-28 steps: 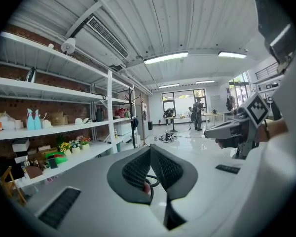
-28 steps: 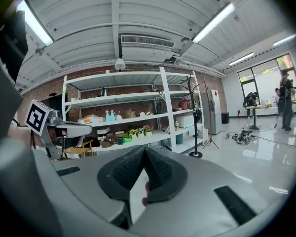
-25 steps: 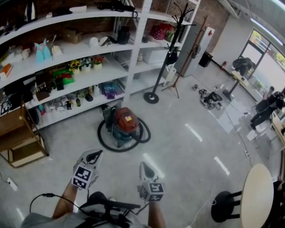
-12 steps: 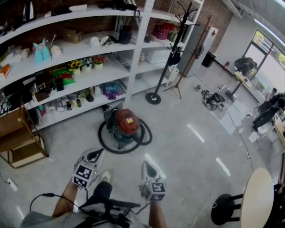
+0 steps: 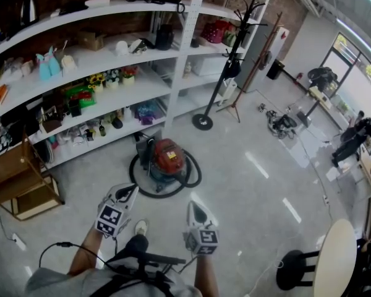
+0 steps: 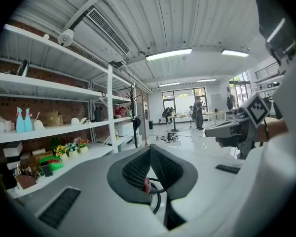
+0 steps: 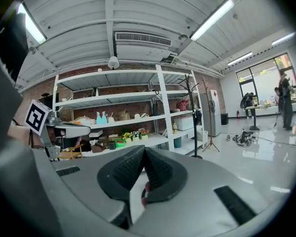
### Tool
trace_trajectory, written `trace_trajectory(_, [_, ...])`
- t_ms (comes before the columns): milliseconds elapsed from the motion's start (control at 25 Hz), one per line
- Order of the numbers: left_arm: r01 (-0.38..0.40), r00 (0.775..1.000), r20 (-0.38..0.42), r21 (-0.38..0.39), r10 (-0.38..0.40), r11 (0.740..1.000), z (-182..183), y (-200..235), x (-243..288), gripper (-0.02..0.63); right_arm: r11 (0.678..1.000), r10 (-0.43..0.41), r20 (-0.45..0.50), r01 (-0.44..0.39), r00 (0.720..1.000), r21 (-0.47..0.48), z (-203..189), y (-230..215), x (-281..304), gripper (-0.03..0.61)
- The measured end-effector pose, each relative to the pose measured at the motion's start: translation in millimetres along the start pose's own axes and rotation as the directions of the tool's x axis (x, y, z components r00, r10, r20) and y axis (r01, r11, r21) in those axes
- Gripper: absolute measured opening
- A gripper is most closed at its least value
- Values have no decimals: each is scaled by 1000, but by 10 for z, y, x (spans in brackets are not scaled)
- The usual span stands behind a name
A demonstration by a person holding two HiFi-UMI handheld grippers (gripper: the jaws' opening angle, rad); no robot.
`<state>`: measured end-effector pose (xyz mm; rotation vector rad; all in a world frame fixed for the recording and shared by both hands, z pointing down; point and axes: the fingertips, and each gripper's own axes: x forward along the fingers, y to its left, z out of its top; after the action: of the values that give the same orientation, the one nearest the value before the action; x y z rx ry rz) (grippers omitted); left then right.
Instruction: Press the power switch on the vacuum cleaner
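Note:
A red vacuum cleaner (image 5: 166, 159) stands on the grey floor in front of the shelves, with its black hose (image 5: 145, 190) looped round it. In the head view both grippers are held side by side, short of the vacuum and apart from it. My left gripper (image 5: 127, 193) is shut with nothing in it, its tips pointing at the hose loop. My right gripper (image 5: 195, 208) is also shut and empty. In the left gripper view the left gripper (image 6: 150, 151) shows its pads meeting, with a red sliver of the vacuum cleaner (image 6: 147, 184) below them. The right gripper (image 7: 144, 151) shows the same in its own view.
Long white shelves (image 5: 111, 82) full of small items run behind the vacuum. A black coat stand (image 5: 203, 124) rises to its right, wooden furniture (image 5: 18, 184) sits at the left. A round table (image 5: 337, 258) and black stool (image 5: 294, 270) stand at the lower right. People (image 5: 352, 142) are far right.
The person has stepped forward: the vacuum sits a little nearer and a shoe has come into view between the grippers. Both grippers stay shut and empty.

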<state>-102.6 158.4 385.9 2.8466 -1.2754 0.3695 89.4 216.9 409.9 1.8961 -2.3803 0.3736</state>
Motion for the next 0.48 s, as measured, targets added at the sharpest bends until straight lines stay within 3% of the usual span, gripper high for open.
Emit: trace_trajectory(480, [11, 1000, -11, -35, -12, 999, 58, 635, 548, 7, 1000, 8, -48, -8, 999, -2, 219, 32, 809, 12])
